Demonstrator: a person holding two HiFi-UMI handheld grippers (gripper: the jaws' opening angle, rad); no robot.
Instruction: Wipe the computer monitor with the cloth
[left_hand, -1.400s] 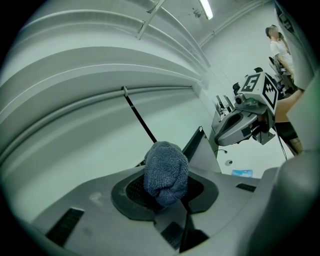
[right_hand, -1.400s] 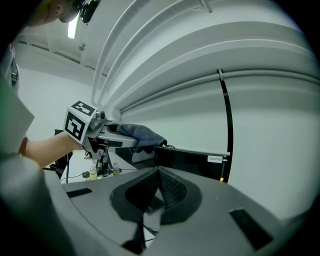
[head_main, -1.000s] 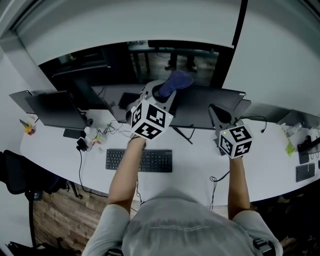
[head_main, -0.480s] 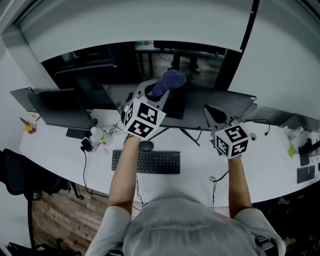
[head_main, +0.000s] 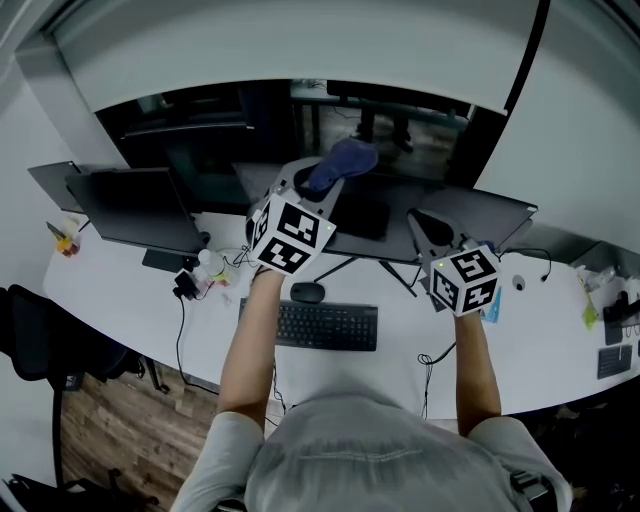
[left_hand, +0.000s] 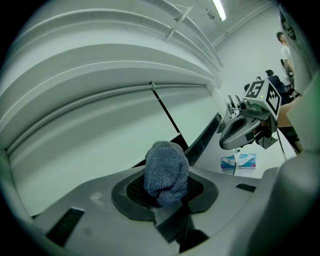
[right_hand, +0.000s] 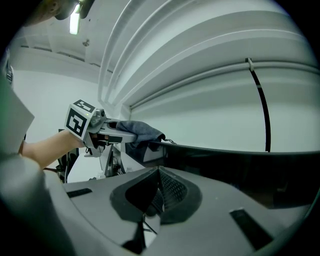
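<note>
A wide dark monitor (head_main: 455, 212) stands on the white desk (head_main: 120, 290). My left gripper (head_main: 325, 180) is shut on a bunched blue cloth (head_main: 341, 162), held at the monitor's top edge left of its middle. The cloth (left_hand: 166, 171) bulges out from between the left gripper (left_hand: 167, 195) pads. In the right gripper view the cloth (right_hand: 142, 131) rests on the monitor (right_hand: 240, 170) rim. My right gripper (head_main: 421, 220) hovers close in front of the screen to the right, shut with nothing in it. The right gripper (right_hand: 157, 192) pads meet.
A second dark screen (head_main: 130, 208) stands at the left. A black keyboard (head_main: 325, 325) and mouse (head_main: 307, 292) lie under my arms. Cables and small items (head_main: 200, 275) clutter the left; a blue tissue pack (left_hand: 239, 161) lies to the right.
Both grippers have shifted left along the monitor, the cloth still at its top edge. The keyboard and the mouse now show further right in view.
</note>
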